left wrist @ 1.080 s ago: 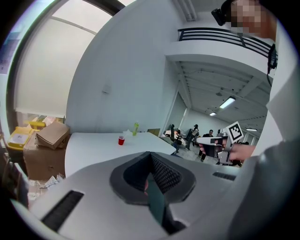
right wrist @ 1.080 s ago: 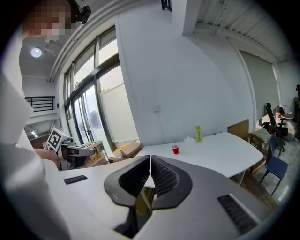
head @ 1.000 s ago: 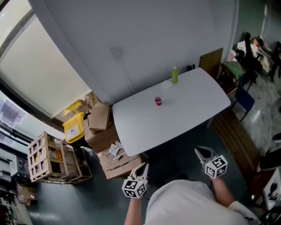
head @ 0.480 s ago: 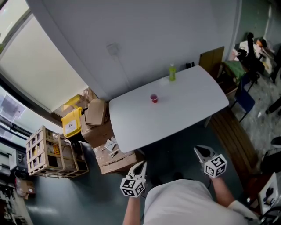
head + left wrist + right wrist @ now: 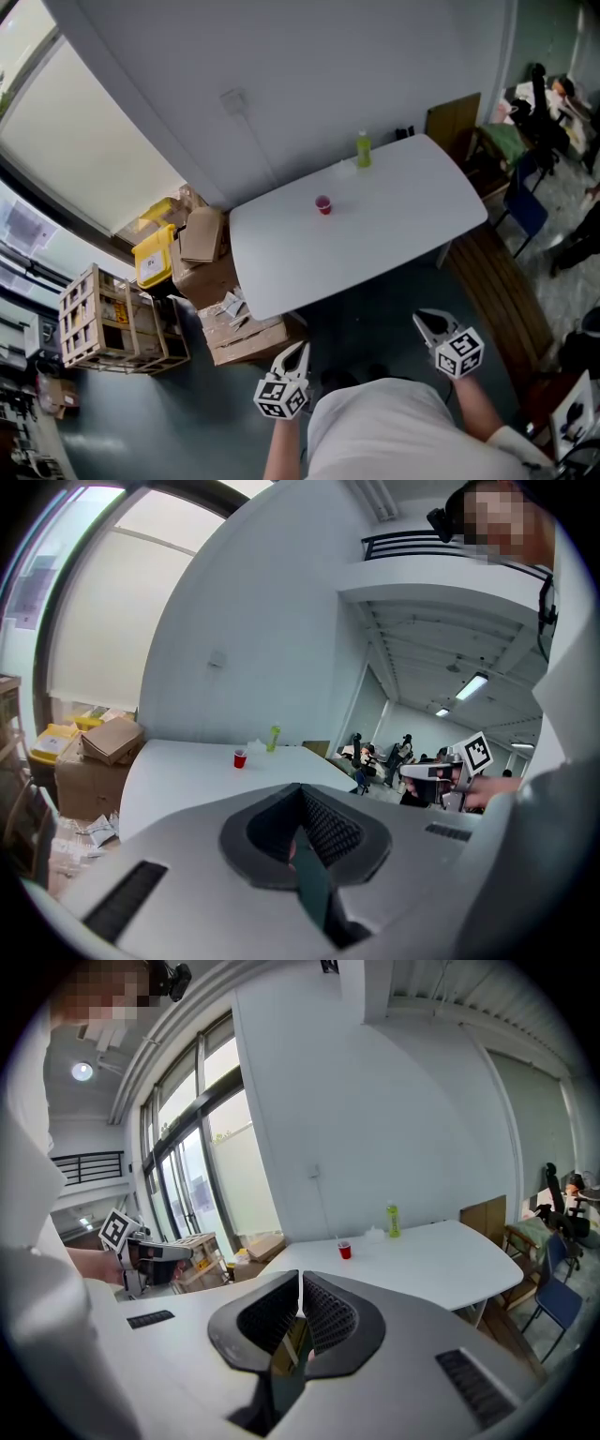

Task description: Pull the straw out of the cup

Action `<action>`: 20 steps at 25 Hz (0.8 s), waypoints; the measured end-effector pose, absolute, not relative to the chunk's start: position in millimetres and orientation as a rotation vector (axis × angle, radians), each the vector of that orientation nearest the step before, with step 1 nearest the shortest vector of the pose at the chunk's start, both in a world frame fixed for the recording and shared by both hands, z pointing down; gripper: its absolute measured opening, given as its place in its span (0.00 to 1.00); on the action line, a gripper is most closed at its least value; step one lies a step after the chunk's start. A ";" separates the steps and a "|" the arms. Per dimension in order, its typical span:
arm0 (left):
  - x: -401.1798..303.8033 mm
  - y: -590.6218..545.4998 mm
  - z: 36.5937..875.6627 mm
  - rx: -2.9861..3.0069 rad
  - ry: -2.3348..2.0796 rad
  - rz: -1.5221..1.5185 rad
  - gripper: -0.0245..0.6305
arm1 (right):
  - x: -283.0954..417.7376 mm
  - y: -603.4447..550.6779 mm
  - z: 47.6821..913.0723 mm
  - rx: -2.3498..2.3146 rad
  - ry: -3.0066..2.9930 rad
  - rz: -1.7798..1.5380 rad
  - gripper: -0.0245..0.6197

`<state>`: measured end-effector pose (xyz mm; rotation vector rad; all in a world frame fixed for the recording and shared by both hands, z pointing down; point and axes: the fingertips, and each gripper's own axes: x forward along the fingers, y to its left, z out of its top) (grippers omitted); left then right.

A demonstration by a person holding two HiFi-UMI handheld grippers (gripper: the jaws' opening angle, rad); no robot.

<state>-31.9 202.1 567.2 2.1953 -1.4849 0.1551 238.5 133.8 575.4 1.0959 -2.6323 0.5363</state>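
Note:
A small red cup (image 5: 323, 204) stands on the white table (image 5: 394, 234), far ahead of both grippers. It also shows in the left gripper view (image 5: 240, 758) and the right gripper view (image 5: 345, 1251), where a thin straw pokes from its rim. My left gripper (image 5: 296, 350) hangs short of the table's near edge, jaws shut and empty (image 5: 300, 791). My right gripper (image 5: 424, 322) hovers beside it at the same distance, also shut with nothing in it (image 5: 300, 1281). Each gripper camera sees the other gripper off to the side.
A green bottle (image 5: 363, 150) stands near the table's far edge by the wall. Cardboard boxes (image 5: 230, 323), a yellow bin (image 5: 155, 258) and a wooden crate (image 5: 112, 323) crowd the floor to the left. A blue chair (image 5: 525, 211) and seated people are at the right.
In the head view the table, cup and bottle have slid a little up and left. Both grippers keep their places low in the view, still shut.

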 end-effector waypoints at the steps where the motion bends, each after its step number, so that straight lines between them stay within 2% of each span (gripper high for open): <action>1: -30.3 201.5 567.2 2.196 -1.485 0.156 0.04 | 238.9 133.4 574.2 1.095 -2.631 0.542 0.10; 20: -60.0 154.9 570.8 2.226 -1.453 0.147 0.04 | 205.8 98.2 590.2 1.100 -2.618 0.542 0.10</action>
